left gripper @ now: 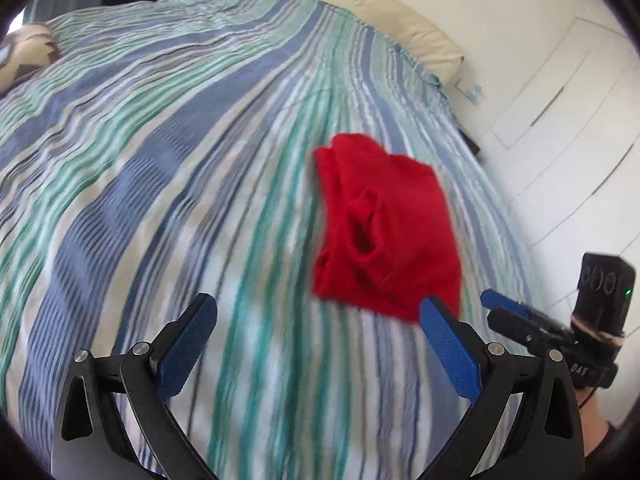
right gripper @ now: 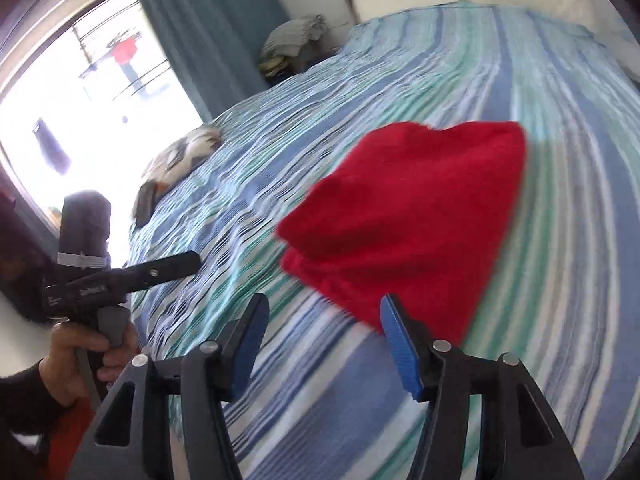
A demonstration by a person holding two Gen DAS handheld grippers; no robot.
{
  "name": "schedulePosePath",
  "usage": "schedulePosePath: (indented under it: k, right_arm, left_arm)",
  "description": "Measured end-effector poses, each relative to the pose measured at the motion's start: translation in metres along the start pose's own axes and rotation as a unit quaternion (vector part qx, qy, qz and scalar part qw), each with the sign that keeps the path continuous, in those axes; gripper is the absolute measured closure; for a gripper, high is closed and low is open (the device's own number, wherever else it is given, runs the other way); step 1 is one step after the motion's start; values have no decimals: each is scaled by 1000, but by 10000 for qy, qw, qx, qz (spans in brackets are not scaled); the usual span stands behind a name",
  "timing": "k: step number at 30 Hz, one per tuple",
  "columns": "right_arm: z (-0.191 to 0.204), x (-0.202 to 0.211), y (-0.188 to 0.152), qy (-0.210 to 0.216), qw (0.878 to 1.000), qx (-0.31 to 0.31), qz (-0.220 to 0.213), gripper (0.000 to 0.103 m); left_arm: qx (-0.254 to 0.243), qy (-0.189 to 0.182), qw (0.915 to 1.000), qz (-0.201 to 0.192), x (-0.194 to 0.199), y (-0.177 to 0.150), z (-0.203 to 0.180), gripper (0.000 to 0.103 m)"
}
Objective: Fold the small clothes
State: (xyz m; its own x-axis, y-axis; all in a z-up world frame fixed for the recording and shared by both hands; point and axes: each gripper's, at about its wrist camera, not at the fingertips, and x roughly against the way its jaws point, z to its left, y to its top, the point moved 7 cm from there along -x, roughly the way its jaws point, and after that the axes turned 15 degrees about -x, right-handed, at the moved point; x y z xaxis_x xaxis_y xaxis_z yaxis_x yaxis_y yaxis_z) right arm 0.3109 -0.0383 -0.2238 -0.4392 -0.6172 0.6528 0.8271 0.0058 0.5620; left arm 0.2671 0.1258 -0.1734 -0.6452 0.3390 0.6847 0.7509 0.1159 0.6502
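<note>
Left gripper (left gripper: 318, 320): jaws spread wide, nothing between the blue pads (left gripper: 182, 354). It hangs above the striped bedspread (left gripper: 160, 184), apart from it. The right-hand pad's tip overlaps the near edge of the red garment (left gripper: 380, 224) in the left wrist view; whether it touches the cloth cannot be told.

Right gripper (right gripper: 324, 320): jaws likewise released and well apart, holding nothing. In the right wrist view the tip of its right finger (right gripper: 400, 344) sits in front of the garment's (right gripper: 412, 216) near corner; contact cannot be confirmed there either.

Each tool appears in the other's view. The right gripper (left gripper: 508, 304) shows at the left wrist view's right edge. The left gripper (right gripper: 176, 266) shows at the right wrist view's left edge, with the person's left hand (right gripper: 80, 364) wrapped around its handle.

The garment lies on the bedspread (right gripper: 560, 280) just beyond both grippers, folded into a compact bundle. A dark opening shows in its near half in the left wrist view. Both views are motion-blurred, so finer folds cannot be read.

Farther off, a patterned cushion (right gripper: 180, 156) rests near the bed's far left edge. Beyond the bed stand a cream headboard (left gripper: 360, 4), a teal curtain (right gripper: 208, 32) and a bright window (right gripper: 72, 92).
</note>
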Motion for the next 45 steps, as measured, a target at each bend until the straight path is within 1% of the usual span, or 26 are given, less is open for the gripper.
schedulePosePath:
  k: [1,3,4,6,9,12,13,14,15,17,19,22,25,28,29,30,31,32,34,37,38,39,40,42,44,45]
  right_arm:
    - [-17,6,15,-127,9992,-302,-208,30]
    - [-49,13,44,-291,9938,-898,-586,26]
    - [-62,11,57,-245,9902,-1192,-680,25]
    - [-84,-3,76,-92,9820,-1752,-702,25]
    - [-104,-45,86,130,9725,-2302,-318,25]
    - [-106,-92,75,42,9724,-2334,51,29]
    - [-100,-98,73,-93,9765,-2153,-65,40]
    - [-93,-101,73,-221,9803,-1955,-162,61]
    - [-86,-102,74,-437,9821,-1818,-210,63]
    - [-66,-97,80,-942,9862,-1310,-372,71]
    - [-38,-81,91,-1193,9892,-622,-589,74]
    - [0,-44,113,-1129,9878,-65,-1070,74]
    - [21,-11,145,-865,9852,16,-1480,74]
    - [22,2,170,-678,9846,-289,-1586,74]
    - [17,0,174,-669,9846,-398,-1564,73]
    - [9,-7,175,-708,9853,-503,-1473,71]
    - [-3,-17,172,-767,9866,-640,-1289,62]
    - [-19,-33,165,-902,9878,-777,-1002,45]
    - [-52,-47,131,-1461,9836,-960,-441,25]
    - [-79,-26,79,-1724,9800,-945,-308,23]
    - [-81,-15,62,-1820,9788,-883,-312,16]
    - [-84,-3,46,-1932,9769,-851,-329,13]
    - [-86,8,32,-2016,9751,-852,-351,10]
    - [-83,33,9,-2064,9737,-883,-383,10]
    - [-73,57,-3,-2077,9732,-873,-453,9]
    - [-66,71,-7,-2077,9733,-837,-506,9]
  left_arm:
    - [42,-340,9993,136,-18,19,-4,1]
    - [244,-793,9961,315,-53,49,-7,1]
    - [251,-788,9956,438,-71,59,-5,1]
    - [134,-470,9955,816,-107,66,3,2]
    - [29,-132,9905,1365,-144,53,12,2]
    - [-169,-99,9922,1231,-146,49,5,4]
    - [-240,-246,9917,1241,-147,48,-2,18]
    - [-334,-328,9905,1297,-150,46,-8,34]
    - [-375,-476,9883,1397,-154,43,-15,71]
    - [-327,-359,9893,1377,-151,46,-19,79]
    - [-475,-220,9915,1189,-137,57,-29,82]
    - [-729,-193,9952,628,-102,88,-47,82]
    - [-921,-163,9956,101,-67,130,-60,82]
    - [-941,-242,9953,35,-58,150,-66,78]
    - [-925,-237,9954,118,-60,147,-62,75]
    - [-912,-148,9954,251,-70,143,-58,63]
    - [-936,15,9947,435,-83,134,-53,43]
    - [-1002,271,9926,628,-95,121,-45,35]
    - [-1148,832,9844,1040,-105,83,-26,34]
    - [-1434,1155,9760,1165,-78,29,-16,31]
    - [-1547,1321,9726,1123,-65,16,-18,29]
    - [-1668,1480,9690,1061,-51,5,-23,22]
    - [-1789,1626,9653,988,-39,-4,-29,13]
    - [-2002,1991,9557,834,-14,-13,-45,6]
    - [-2067,2261,9494,700,7,-15,-61,6]
    - [-2003,2335,9494,641,17,-14,-67,6]
